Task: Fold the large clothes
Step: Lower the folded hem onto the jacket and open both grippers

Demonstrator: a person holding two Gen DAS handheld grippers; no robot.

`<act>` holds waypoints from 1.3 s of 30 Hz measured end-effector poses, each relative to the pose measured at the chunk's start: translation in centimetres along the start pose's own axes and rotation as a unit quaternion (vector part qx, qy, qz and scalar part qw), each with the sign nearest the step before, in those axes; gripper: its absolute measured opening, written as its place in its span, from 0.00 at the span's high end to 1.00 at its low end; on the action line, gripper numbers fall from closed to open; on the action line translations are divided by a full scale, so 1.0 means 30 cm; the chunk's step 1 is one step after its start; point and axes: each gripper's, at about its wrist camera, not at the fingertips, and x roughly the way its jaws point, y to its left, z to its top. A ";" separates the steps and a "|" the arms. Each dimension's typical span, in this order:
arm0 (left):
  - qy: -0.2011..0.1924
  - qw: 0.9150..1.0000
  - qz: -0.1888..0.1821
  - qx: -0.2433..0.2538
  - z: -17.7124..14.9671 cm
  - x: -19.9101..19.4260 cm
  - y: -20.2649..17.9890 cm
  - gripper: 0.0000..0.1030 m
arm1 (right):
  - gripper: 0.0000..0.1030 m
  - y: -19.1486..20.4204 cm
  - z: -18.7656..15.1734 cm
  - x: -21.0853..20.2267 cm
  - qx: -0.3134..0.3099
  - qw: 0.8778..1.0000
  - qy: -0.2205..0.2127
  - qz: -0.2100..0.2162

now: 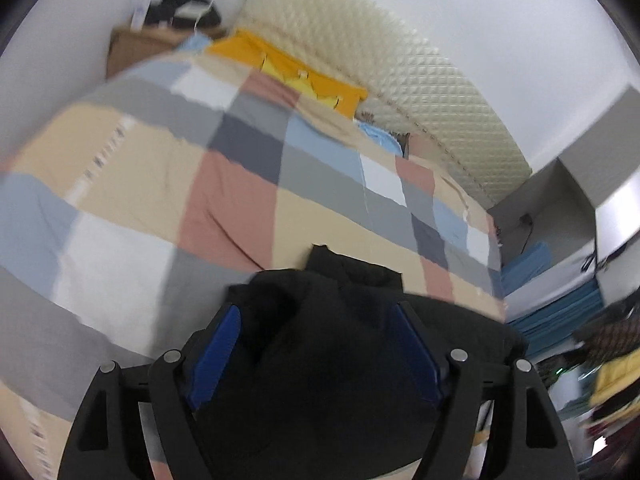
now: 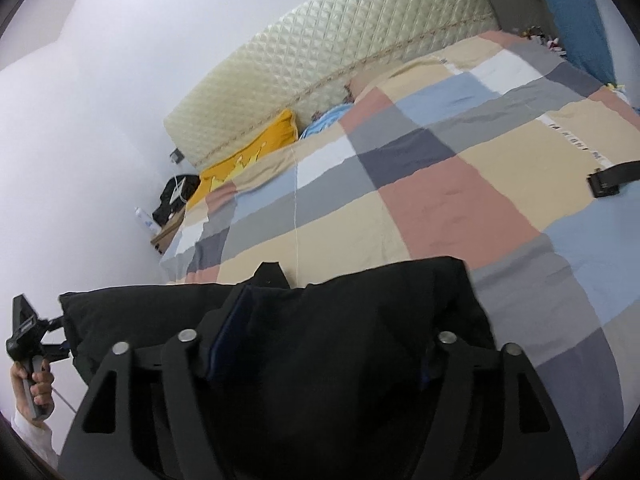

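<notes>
A bulky black garment lies bunched at the near edge of the bed. In the left wrist view my left gripper stands wide, its blue pads on either side of the black cloth and not pinching it. In the right wrist view the same garment spreads as a long folded bundle, and my right gripper straddles it with jaws wide apart; cloth hides its right finger. At the far left of that view a hand holds the left gripper at the garment's end.
The bed carries a patchwork cover of beige, pink, grey and blue squares. A cream quilted headboard and a yellow pillow lie at the far end. A black strap rests on the cover. A bedside table stands by the wall; piled clothes sit right.
</notes>
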 end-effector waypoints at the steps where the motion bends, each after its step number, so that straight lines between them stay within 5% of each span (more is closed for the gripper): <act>1: -0.007 1.000 0.009 0.013 -0.012 -0.026 -0.003 0.25 | 0.24 -0.006 -0.004 -0.023 0.003 1.000 -0.009 -0.005; 4: -0.032 0.998 0.026 0.051 -0.061 -0.088 -0.027 0.25 | 0.16 -0.022 -0.003 -0.117 0.004 0.997 -0.061 -0.041; 8: -0.051 0.995 0.023 0.083 -0.141 -0.107 -0.071 0.25 | 0.16 -0.041 -0.006 -0.230 0.022 0.993 -0.111 -0.031; 17: -0.067 0.985 -0.014 0.159 -0.408 0.040 -0.220 0.25 | 0.16 0.112 -0.181 -0.293 -0.056 0.989 -0.126 -0.044; 23: -0.091 0.974 -0.011 0.206 -0.535 0.113 -0.315 0.25 | 0.16 0.203 -0.330 -0.282 -0.095 0.989 -0.107 -0.033; 31: -0.095 0.963 0.053 0.246 -0.550 0.255 -0.385 0.25 | 0.21 0.291 -0.407 -0.128 -0.137 0.989 -0.046 -0.021; 39: -0.076 0.968 0.076 0.225 -0.461 0.351 -0.393 0.25 | 0.21 0.315 -0.405 0.036 -0.156 0.986 -0.005 -0.061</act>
